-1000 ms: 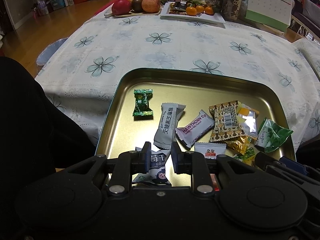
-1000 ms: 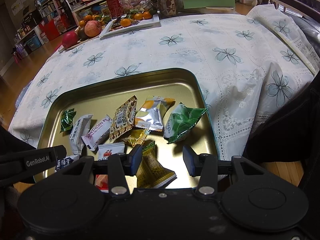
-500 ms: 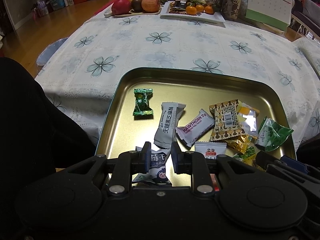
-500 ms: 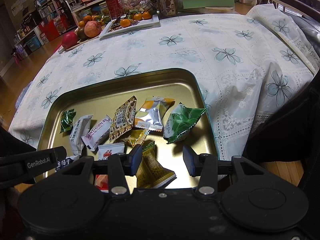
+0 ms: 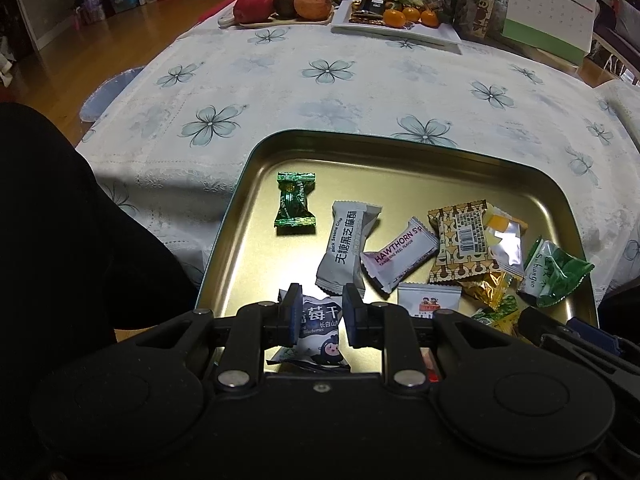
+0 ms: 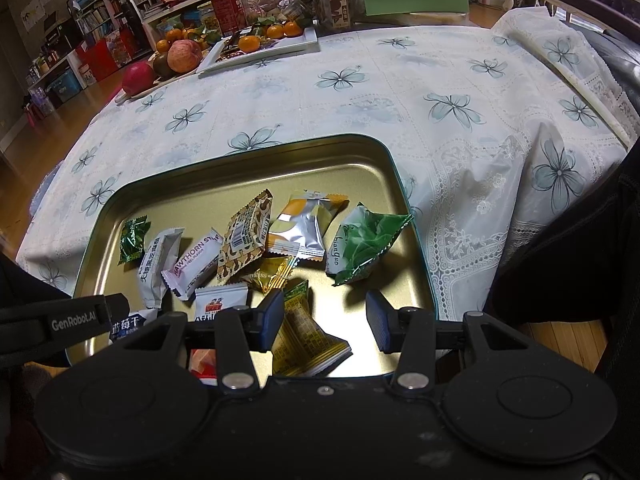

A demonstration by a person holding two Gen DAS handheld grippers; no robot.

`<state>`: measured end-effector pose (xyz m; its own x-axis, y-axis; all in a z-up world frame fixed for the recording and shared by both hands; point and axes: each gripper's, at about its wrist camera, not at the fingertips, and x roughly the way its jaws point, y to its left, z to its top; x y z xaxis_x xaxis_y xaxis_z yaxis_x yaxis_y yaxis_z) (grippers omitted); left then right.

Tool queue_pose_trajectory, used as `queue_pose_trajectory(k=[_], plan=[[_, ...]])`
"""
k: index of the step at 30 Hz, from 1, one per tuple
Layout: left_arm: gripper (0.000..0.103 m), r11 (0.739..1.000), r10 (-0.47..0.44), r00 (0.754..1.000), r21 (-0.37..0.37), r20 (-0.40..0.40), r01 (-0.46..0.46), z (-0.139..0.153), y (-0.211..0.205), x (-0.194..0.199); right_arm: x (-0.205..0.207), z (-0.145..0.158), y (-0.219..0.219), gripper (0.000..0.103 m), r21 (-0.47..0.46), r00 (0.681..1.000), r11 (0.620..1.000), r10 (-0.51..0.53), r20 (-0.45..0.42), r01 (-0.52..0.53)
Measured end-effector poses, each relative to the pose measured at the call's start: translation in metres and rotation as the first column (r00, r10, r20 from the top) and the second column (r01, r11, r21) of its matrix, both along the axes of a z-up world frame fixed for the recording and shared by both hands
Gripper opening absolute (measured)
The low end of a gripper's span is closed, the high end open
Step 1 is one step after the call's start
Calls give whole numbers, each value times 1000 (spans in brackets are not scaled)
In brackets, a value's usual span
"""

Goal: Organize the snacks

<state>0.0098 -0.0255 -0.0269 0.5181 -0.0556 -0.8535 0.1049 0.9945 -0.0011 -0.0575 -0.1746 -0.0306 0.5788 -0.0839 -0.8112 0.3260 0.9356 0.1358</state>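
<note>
A gold metal tray (image 5: 400, 140) on the flowered tablecloth holds several wrapped snacks: a green candy (image 5: 295, 204), a grey sesame bar (image 5: 346, 244), a pink hawthorn packet (image 5: 400, 254), a brown patterned packet (image 5: 460, 240) and a green leaf packet (image 5: 554, 272). My left gripper (image 5: 320, 316) hovers at the tray's near edge, jaws narrowly apart, with a white-and-blue blueberry packet (image 5: 320, 332) lying flat in the tray beneath and between them. My right gripper (image 6: 326, 320) stands open over the tray (image 6: 280, 146). A yellow-green packet (image 6: 304, 336) lies by its left finger, and bare tray shows between the fingers.
At the table's far end stand a board of apples and oranges (image 5: 288, 4), a white plate with tangerines (image 5: 400, 24), jars and a desk calendar (image 5: 548, 12). Dark clothing of a person (image 5: 60, 240) fills the left. The cloth hangs over the table's right edge (image 6: 520, 200).
</note>
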Motion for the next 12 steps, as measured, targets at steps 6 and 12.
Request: queue_pose_trajectory(k=[6, 12], plan=[[32, 1000, 8, 1000, 8, 1, -8, 0, 1, 1, -1, -2, 0, 47, 3, 1000, 1000, -5, -8, 5], [32, 999, 32, 999, 7, 10, -32, -1, 5, 3, 0, -2, -1, 47, 9, 1000, 1000, -14, -15, 14]])
